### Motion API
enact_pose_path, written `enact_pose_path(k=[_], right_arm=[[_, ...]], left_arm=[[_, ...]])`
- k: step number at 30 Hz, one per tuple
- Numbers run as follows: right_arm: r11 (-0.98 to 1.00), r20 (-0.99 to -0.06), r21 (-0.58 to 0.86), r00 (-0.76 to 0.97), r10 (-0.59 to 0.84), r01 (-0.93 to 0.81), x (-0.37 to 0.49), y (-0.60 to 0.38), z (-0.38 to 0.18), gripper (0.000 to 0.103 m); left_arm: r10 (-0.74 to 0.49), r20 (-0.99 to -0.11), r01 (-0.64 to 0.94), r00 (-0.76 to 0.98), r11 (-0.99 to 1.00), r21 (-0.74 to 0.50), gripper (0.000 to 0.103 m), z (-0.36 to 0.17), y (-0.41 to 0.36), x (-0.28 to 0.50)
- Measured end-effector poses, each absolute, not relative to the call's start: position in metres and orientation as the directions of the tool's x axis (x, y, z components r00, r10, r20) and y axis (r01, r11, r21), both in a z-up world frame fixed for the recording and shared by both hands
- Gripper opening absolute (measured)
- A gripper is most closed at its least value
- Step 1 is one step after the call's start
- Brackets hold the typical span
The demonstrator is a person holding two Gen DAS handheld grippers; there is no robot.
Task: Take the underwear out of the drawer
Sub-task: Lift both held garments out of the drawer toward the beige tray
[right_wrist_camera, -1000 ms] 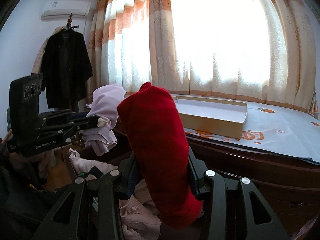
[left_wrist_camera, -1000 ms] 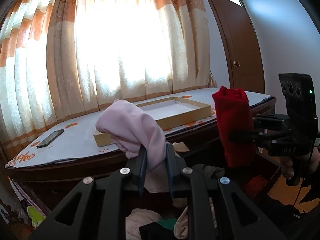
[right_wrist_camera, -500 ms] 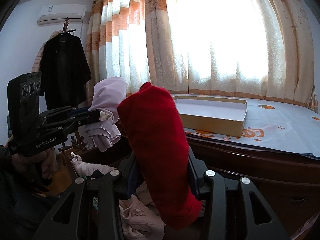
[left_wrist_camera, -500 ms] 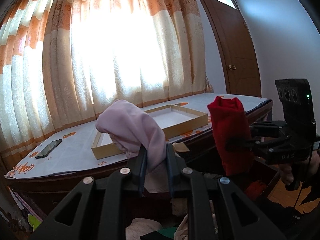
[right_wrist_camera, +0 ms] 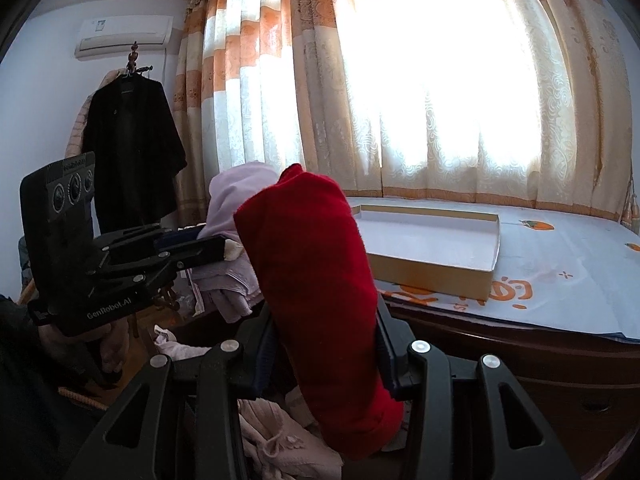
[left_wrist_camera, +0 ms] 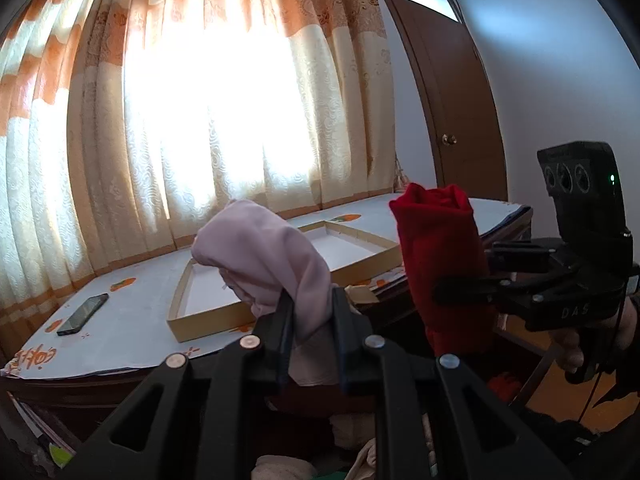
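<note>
My left gripper (left_wrist_camera: 312,320) is shut on a pale pink piece of underwear (left_wrist_camera: 264,256), which stands up above its fingers. To its right, my right gripper (left_wrist_camera: 452,292) holds a rolled red piece of underwear (left_wrist_camera: 440,260). In the right wrist view that right gripper (right_wrist_camera: 324,344) is shut on the red underwear (right_wrist_camera: 312,280), and the left gripper (right_wrist_camera: 216,248) with the pink underwear (right_wrist_camera: 236,200) is at the left. Both are held above the open drawer, where more pale clothes (right_wrist_camera: 280,436) lie below the fingers.
A dark wooden dresser (right_wrist_camera: 520,364) carries a white patterned cover, a shallow cardboard box lid (left_wrist_camera: 280,280) and a dark phone (left_wrist_camera: 82,314). Curtains (left_wrist_camera: 240,100) hang behind it. A brown door (left_wrist_camera: 452,100) stands at the right. A dark coat (right_wrist_camera: 132,152) hangs at the left.
The left gripper has risen a little with the pink underwear, so the dresser top sits lower in its view. The right gripper has stayed about where it was.
</note>
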State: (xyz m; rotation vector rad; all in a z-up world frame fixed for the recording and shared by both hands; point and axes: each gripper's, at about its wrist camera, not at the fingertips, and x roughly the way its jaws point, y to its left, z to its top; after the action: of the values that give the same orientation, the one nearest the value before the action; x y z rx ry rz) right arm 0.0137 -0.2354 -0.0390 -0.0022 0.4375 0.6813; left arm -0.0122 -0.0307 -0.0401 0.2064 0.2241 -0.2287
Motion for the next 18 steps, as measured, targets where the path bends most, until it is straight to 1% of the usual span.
enact_pose_path(k=[10, 18], right_arm=[[0.794, -0.410, 0.161, 0.692, 0.595, -0.587, 0.027, -0.236, -0.030, 0.045], [0.800, -0.416, 0.178, 0.693, 0.588, -0.573, 0.040, -0.239, -0.016, 0.045]], left_arm=[[-0.236, -0.263, 0.280, 0.935, 0.950, 0.141, 0.016, -0.027, -0.028, 0.006], [-0.261, -0.273, 0.306, 0.926, 0.942, 0.138, 0.016, -0.013, -0.025, 0.021]])
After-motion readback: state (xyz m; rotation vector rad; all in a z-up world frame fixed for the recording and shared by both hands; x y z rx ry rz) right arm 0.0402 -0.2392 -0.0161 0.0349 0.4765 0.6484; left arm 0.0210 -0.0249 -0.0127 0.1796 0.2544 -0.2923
